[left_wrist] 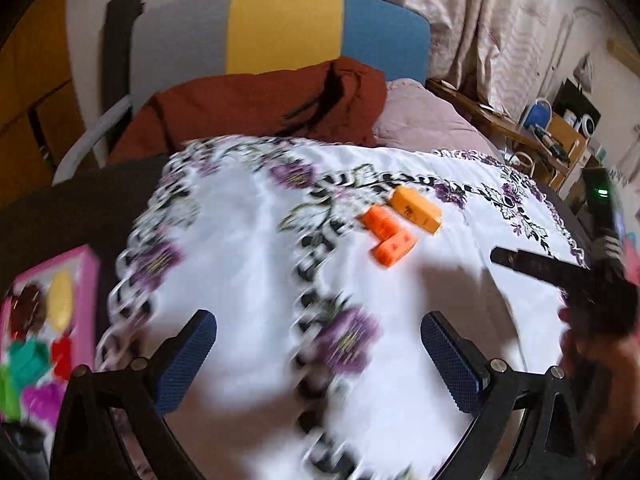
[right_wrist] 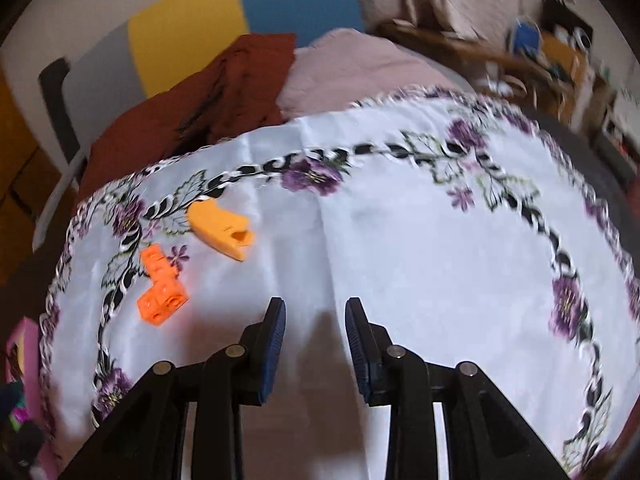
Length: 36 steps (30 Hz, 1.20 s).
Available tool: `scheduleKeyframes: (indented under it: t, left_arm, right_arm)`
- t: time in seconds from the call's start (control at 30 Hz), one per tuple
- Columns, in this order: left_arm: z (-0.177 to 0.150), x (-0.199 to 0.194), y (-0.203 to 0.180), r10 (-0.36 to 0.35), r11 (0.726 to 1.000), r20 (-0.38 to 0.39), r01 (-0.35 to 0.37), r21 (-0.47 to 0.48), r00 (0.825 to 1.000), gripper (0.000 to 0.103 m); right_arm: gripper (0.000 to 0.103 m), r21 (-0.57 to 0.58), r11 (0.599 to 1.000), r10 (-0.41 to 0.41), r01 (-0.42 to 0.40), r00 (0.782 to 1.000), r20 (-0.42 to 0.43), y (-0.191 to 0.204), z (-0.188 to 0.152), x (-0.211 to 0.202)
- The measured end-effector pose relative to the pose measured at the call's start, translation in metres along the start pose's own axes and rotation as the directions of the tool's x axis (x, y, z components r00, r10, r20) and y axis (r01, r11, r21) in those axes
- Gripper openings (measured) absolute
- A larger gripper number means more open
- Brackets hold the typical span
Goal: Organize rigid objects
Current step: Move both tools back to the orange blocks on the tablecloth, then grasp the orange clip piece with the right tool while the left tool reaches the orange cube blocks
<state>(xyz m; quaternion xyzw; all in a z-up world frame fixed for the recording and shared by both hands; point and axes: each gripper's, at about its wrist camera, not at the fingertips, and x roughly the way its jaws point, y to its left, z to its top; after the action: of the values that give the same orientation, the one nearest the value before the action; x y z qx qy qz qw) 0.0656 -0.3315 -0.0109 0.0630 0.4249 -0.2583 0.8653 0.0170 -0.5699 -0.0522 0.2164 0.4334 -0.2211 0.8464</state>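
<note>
At far left, a pink tray (left_wrist: 86, 280) of coloured pieces sits off the cloth's edge. The left claw (left_wrist: 320, 364) hangs wide open and empty over the flowered cloth (left_wrist: 240, 240) on the worktop. Farther right lie the orange block (left_wrist: 388, 240) and the yellow-orange piece (left_wrist: 416, 210), just beside each other. The right claw (right_wrist: 316, 344) is narrowly parted, gripping nothing.

Tricolour chair (left_wrist: 280, 32), pale curtains (left_wrist: 460, 12)

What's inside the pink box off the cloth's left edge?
The pink box holds coloured pieces: brown, yellow, teal, red, green and magenta. Blur hides their shapes, and the left gripper frame covers the box's near end.
</note>
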Motion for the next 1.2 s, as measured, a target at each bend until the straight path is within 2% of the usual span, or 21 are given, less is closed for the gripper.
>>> scheduleKeyframes:
  t: [0.23, 0.4, 0.47, 0.5, 0.53, 0.7, 0.9, 1.07, 1.2]
  left_arm:
    - [0.037, 0.067, -0.046, 0.054, 0.996, -0.027, -0.052, 0.070, 0.998, 0.103]
    - [0.049, 0.107, -0.067, 0.089, 0.989, -0.040, -0.084, 0.119, 0.995, 0.100]
    - [0.049, 0.117, -0.071, 0.081, 0.986, -0.041, -0.074, 0.147, 0.996, 0.084]
    - [0.049, 0.121, -0.073, 0.072, 0.986, -0.048, -0.063, 0.157, 0.996, 0.070]
    - [0.047, 0.125, -0.073, 0.063, 0.984, -0.063, -0.051, 0.169, 0.996, 0.060]
    - [0.038, 0.120, -0.068, 0.039, 0.982, -0.047, -0.029, 0.187, 0.998, 0.046]
    - [0.027, 0.108, -0.054, 0.019, 0.986, -0.032, -0.014, 0.168, 0.999, 0.046]
    - [0.020, 0.101, -0.037, -0.021, 0.992, 0.003, 0.021, 0.127, 1.000, 0.045]
    - [0.013, 0.098, -0.035, -0.024, 0.988, 0.020, 0.021, 0.152, 1.000, 0.045]
  right_arm:
    - [0.031, 0.037, 0.999, -0.040, 0.039, 0.999, 0.034, -0.009, 0.006, -0.006]
    - [0.031, 0.093, 0.995, -0.034, 0.033, 0.999, 0.014, -0.019, 0.006, -0.003]
    - [0.031, 0.090, 0.996, -0.028, 0.027, 1.000, 0.009, -0.018, 0.006, -0.002]
    - [0.031, 0.084, 0.996, -0.026, 0.026, 1.000, 0.009, -0.016, 0.006, -0.002]
    - [0.031, 0.078, 0.997, -0.024, 0.023, 1.000, 0.011, -0.014, 0.006, -0.002]
    - [0.031, 0.048, 0.999, -0.010, 0.009, 1.000, 0.017, -0.007, 0.007, -0.003]
    - [0.031, 0.043, 0.999, 0.013, -0.013, 1.000, -0.011, -0.003, 0.003, 0.003]
    - [0.032, 0.016, 0.997, 0.080, -0.080, 0.997, -0.001, 0.007, 0.003, 0.001]
    - [0.042, -0.028, 0.985, 0.169, -0.168, 0.985, 0.034, 0.022, 0.008, -0.001]
